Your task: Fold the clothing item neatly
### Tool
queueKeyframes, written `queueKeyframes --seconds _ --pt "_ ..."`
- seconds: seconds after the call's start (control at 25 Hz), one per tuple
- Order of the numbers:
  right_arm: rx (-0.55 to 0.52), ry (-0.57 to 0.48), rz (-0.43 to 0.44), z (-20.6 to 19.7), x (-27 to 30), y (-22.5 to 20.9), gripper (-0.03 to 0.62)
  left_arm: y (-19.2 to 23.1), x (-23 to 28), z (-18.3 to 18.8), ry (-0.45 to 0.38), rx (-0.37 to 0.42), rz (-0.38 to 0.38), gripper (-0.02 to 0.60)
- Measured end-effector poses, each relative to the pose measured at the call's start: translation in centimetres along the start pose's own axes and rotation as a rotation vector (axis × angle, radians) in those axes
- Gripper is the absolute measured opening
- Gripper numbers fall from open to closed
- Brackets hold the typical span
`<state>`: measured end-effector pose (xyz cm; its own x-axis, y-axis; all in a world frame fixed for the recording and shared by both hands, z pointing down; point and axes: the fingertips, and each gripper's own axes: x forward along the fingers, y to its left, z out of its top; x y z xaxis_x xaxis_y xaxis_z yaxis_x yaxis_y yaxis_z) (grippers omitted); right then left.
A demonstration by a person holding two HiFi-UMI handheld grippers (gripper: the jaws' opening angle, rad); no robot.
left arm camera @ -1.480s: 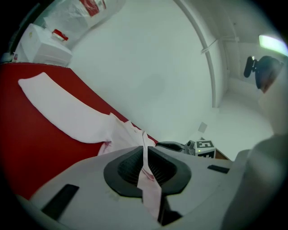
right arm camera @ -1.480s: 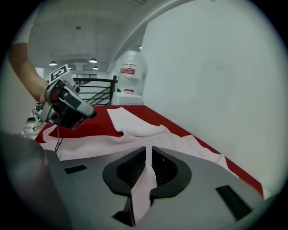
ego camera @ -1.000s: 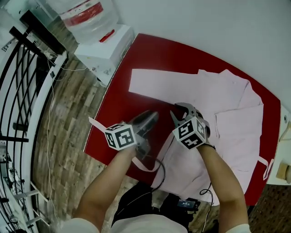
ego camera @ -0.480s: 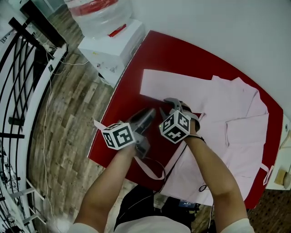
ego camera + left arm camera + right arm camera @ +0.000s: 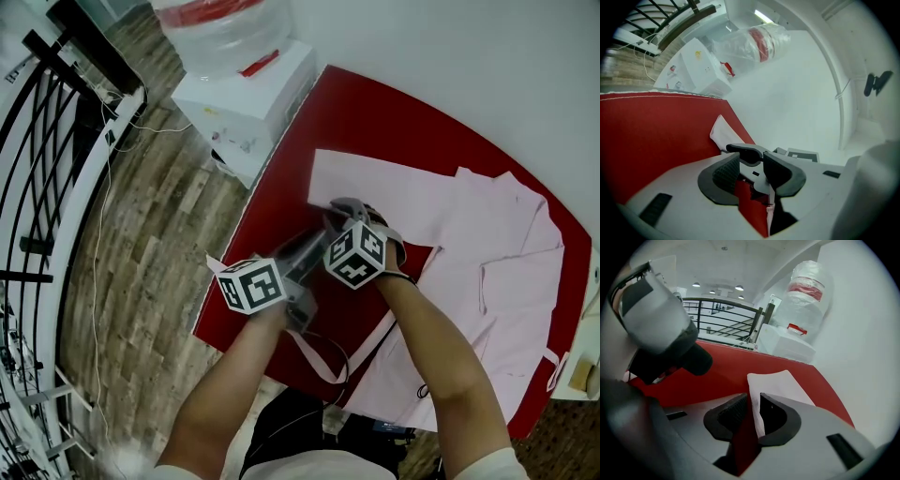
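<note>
Sleeve [image 5: 778,380] between jaws of right hand-held gripper [image 5: 752,401]

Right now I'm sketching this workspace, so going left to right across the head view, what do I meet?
Railing → wood floor → left hand-held gripper → right hand-held gripper, its jaws just opening with the sleeve between them → shirt body.
</note>
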<state>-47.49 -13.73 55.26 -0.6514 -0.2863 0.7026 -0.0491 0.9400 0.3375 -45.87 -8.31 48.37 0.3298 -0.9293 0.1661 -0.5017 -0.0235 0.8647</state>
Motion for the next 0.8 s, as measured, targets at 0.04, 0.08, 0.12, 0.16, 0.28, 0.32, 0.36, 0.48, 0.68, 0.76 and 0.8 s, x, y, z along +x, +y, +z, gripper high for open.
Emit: queueKeyframes --seconds 0.04,0.08,0.12,0.16,0.28,0.32,0.36,0.48,0.68,0.76,0.8 --pt "0.001 0.004 -0.002 0.1 0.3 -0.2 0.086 0.1 -0.1 0.2 -0.004 -0.004 0.000 0.137" --pt "0.002 0.012 -0.005 0.1 0.5 -0.3 0.083 0.2 -0.3 0.4 -0.009 -0.009 -0.001 0.137" --pt "0.005 0.023 -0.004 0.1 0.7 -0.4 0.072 0.2 -0.4 0.6 -0.013 -0.013 -0.004 0.137" --pt "0.007 0.035 0.002 0.1 0.9 -0.5 0.050 0.3 -0.5 0.7 -0.014 -0.015 -0.005 0.137" --pt "-0.005 0.054 0.014 0.2 0.9 -0.5 0.024 0.5 -0.6 1.0 -0.008 -0.025 -0.009 0.137" --pt "-0.003 0.045 0.009 0.4 0.6 -0.6 0.023 0.5 -0.6 1.1 -0.007 -0.030 -0.011 0.137" --pt "0.007 0.027 0.002 0.7 0.2 -0.8 0.023 0.6 -0.6 1.2 -0.008 -0.038 -0.016 0.138" --pt "0.050 -0.039 -0.015 1.7 -1.7 -1.8 0.023 0.6 0.0 1.9 -0.013 -0.076 -0.044 0.150" --pt "0.058 -0.125 -0.042 3.2 -5.1 -3.0 0.023 1.6 1.9 3.7 -0.053 -0.276 -0.086 0.205" --pt "0.053 -0.144 -0.042 3.6 -6.0 -2.7 0.023 1.9 3.1 4.4 -0.059 -0.333 -0.102 0.223" --pt "0.050 -0.152 -0.040 3.7 -6.2 -2.5 0.023 2.0 3.8 4.7 -0.055 -0.342 -0.112 0.230"
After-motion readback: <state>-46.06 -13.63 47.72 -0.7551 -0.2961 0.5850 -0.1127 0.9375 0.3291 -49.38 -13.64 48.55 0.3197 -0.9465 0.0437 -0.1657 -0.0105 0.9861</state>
